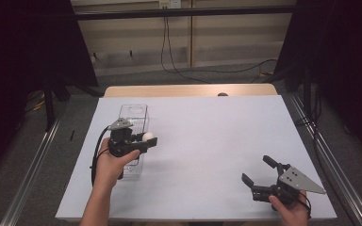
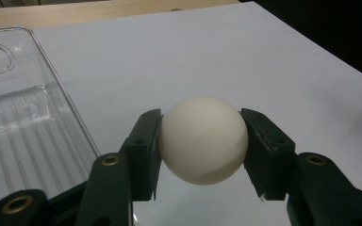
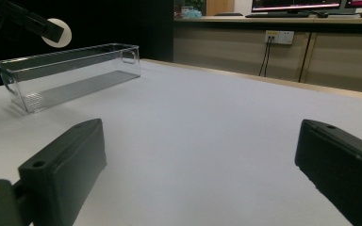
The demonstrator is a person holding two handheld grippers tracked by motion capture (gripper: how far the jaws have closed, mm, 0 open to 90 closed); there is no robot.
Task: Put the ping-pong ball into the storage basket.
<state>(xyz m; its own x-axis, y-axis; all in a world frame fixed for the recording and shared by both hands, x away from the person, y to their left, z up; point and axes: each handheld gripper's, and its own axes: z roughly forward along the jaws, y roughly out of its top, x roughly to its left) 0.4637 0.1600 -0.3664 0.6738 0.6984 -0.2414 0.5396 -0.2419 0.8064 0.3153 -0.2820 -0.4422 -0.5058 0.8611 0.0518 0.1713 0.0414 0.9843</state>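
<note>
A cream-white ball [image 2: 202,140] sits squeezed between both pads of my left gripper [image 2: 201,146], held in the air above the table. In the high view the ball [image 1: 148,136] and my left gripper [image 1: 147,139] hover at the right edge of a clear plastic bin [image 1: 133,117] that lies lengthwise on the white table top [image 1: 207,141]. The bin [image 3: 70,73] has nothing in it, with the ball [image 3: 59,34] above its near end. My right gripper [image 1: 256,170] rests low near the table's front right, jaws wide apart with nothing between them; it also appears as the right gripper [image 3: 200,174].
The white sheet covers most of the table; a wooden strip [image 1: 188,90] shows along its far edge. Dark curtains stand at both sides, and cables run over the floor behind. Bare table surface [image 1: 217,127] lies between the two grippers.
</note>
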